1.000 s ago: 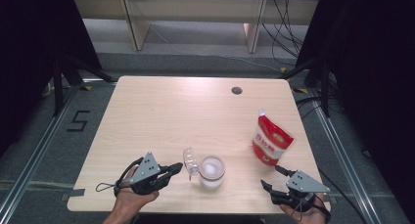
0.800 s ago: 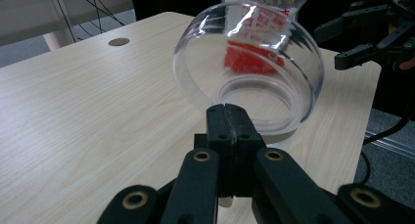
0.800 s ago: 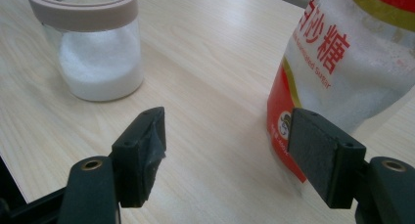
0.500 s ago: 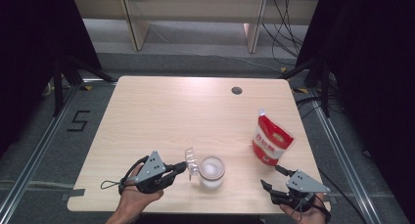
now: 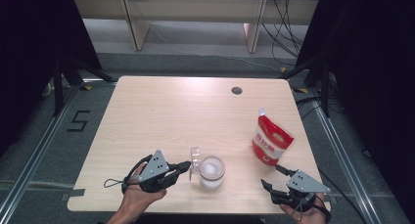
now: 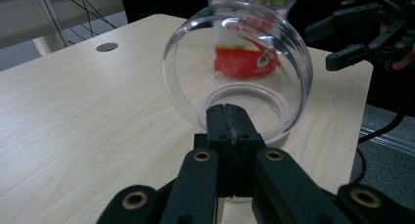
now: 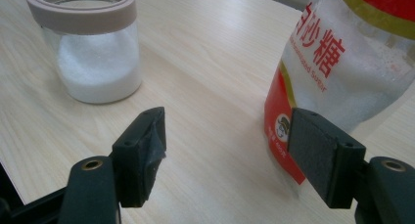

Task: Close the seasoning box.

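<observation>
The closed left gripper pinches the clear round lid standing just beside the sugar-filled glass jar; the right gripper gapes empty.

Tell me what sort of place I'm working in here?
Probably a lab or recording workspace, not a kitchen: a bare wooden table stands on grey floor with metal rails and a taped "5", dark curtains on both sides, and loose cables behind.
</observation>
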